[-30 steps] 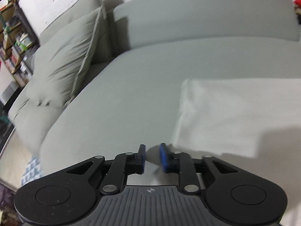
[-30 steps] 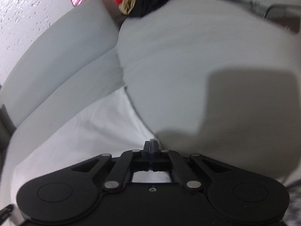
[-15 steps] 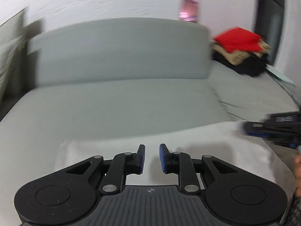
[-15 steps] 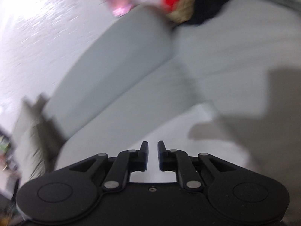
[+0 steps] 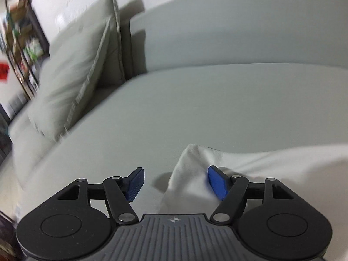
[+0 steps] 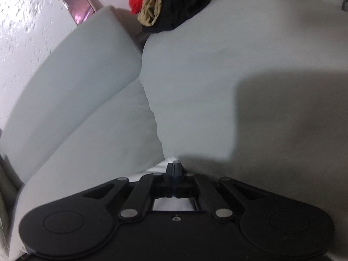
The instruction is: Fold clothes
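Since half a second ago, our left gripper has spread wide around a raised corner of the white cloth, and our right gripper has pressed together again, pinching the cloth's edge. We see the cloth lying soft and matte on the grey sofa seat, bunched into a peak at the left; the gripper bodies hide most of it. Beyond, a blurred cushion and a piled red, tan and black clothes heap.

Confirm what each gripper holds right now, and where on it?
Left gripper: nothing, jaws open around a raised corner of the white cloth. Right gripper: jaws shut on the cloth's edge.
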A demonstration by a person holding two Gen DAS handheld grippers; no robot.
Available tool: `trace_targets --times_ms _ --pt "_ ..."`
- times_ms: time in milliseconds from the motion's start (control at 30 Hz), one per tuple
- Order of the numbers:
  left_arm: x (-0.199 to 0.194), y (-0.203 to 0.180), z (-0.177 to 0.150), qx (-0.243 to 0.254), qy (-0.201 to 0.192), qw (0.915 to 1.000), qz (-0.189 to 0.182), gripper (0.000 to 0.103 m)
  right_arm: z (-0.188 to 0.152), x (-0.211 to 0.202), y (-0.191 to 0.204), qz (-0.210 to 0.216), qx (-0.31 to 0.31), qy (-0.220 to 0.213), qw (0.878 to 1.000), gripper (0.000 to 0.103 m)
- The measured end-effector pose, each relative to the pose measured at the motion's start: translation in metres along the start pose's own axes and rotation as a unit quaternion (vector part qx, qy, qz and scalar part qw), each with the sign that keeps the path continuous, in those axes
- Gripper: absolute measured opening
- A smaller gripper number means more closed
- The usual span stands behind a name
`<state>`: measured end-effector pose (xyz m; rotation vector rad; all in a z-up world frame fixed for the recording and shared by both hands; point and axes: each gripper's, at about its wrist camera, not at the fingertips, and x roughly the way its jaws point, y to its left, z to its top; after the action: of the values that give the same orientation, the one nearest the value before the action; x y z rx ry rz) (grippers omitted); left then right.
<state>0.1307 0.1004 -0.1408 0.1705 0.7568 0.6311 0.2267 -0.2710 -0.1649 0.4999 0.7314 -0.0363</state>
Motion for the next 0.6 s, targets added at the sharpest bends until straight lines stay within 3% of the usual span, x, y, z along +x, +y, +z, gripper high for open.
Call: trace_targets --times_ms 100,200,300,433,500,567,600 --pt "-0.016 0.007 -0.002 0.007 -0.013 0.9998 0.011 0.058 -0.004 -0.026 0.016 -0.047 -0.049 -0.042 0.997 0.001" --pt "-0.03 0.026 -0.006 -0.013 -0.01 0.9998 -0.008 0.051 -0.002 -0.057 0.011 -0.039 -0.036 -0.042 0.998 0.01" --pt "-0.047 0.04 -0.014 -0.025 -0.003 0.9978 -0.061 0.035 -0.004 -0.08 0.007 0.011 -0.028 -0.011 0.999 0.017" --pt "-0.07 0.045 -0.036 -0.019 0.013 0.9951 -0.096 0.028 -0.033 -0.09 0.018 0.123 -0.053 0.098 0.986 0.016" --pt "-0.062 0.045 -0.045 0.003 0.057 0.9969 -0.055 0.031 -0.053 -0.093 0.022 0.137 -0.078 0.13 0.979 0.015" --pt "-0.054 0.051 -0.048 0.017 0.073 0.9967 -0.033 0.039 -0.061 -0.097 0.015 0.095 -0.09 0.112 0.985 0.004" --pt "-0.052 0.053 -0.045 0.035 0.079 0.9962 -0.012 0.034 -0.062 -0.098 0.01 0.067 -0.086 0.101 0.989 0.0"
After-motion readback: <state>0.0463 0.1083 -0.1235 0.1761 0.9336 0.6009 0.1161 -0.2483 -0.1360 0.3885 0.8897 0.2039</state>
